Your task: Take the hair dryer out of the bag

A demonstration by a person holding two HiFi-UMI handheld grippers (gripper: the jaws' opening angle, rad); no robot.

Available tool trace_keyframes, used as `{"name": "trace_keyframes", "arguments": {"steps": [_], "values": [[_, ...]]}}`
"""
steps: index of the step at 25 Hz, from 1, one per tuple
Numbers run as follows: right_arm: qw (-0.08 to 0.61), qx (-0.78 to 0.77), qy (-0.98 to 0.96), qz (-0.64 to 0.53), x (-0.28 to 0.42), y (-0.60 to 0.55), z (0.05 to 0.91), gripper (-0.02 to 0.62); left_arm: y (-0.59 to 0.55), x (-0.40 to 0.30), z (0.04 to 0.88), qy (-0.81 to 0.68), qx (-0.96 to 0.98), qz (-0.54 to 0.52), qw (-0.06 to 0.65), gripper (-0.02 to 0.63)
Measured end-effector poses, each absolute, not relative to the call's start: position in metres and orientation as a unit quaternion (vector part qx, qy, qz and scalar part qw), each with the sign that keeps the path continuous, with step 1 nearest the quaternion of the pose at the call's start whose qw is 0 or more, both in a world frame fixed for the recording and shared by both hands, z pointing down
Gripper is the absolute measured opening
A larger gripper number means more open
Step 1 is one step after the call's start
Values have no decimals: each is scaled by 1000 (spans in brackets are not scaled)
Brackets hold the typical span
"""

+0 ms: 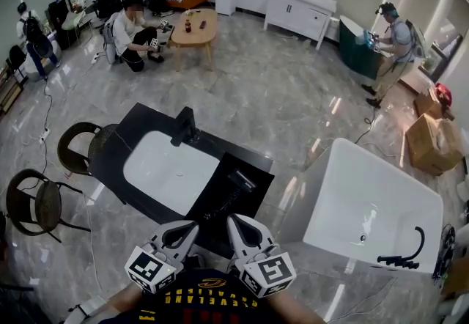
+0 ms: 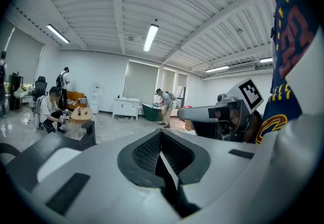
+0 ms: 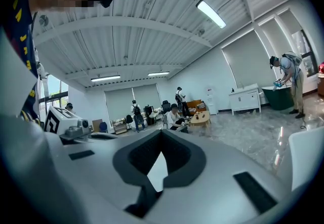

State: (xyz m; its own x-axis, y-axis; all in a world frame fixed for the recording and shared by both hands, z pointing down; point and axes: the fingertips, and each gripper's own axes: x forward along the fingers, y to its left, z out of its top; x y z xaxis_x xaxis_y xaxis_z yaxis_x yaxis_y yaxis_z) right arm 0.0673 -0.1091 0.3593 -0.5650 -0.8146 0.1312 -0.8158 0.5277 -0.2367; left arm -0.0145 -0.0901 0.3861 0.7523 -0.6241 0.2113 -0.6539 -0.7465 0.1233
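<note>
Both grippers are held close to the person's body at the bottom of the head view, side by side and pointing away over a black counter [image 1: 139, 121]. My left gripper [image 1: 192, 226] is shut with nothing between its jaws, and my right gripper [image 1: 233, 220] is shut and empty too. Just beyond them a flat black piece [image 1: 253, 168] lies on the counter's right end. A small dark object [image 1: 242, 182] with a cord rests on it. I cannot tell whether these are the bag and the hair dryer. In the left gripper view the jaws [image 2: 161, 133] meet; the right gripper view shows the same [image 3: 162, 136].
A white basin [image 1: 170, 165] with a black tap [image 1: 185, 127] is set in the counter. A white bathtub [image 1: 374, 205] stands to the right, two round chairs [image 1: 40, 201] to the left. Several people, a low wooden table [image 1: 196, 29] and cardboard boxes [image 1: 434, 141] are farther off.
</note>
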Motion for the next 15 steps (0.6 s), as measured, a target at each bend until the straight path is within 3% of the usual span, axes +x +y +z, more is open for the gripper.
{"name": "trace_keyframes", "arguments": {"steps": [15], "values": [[12, 465, -875, 133, 63, -112, 361, 8, -97, -13, 389, -336, 932, 81, 105, 3]]}}
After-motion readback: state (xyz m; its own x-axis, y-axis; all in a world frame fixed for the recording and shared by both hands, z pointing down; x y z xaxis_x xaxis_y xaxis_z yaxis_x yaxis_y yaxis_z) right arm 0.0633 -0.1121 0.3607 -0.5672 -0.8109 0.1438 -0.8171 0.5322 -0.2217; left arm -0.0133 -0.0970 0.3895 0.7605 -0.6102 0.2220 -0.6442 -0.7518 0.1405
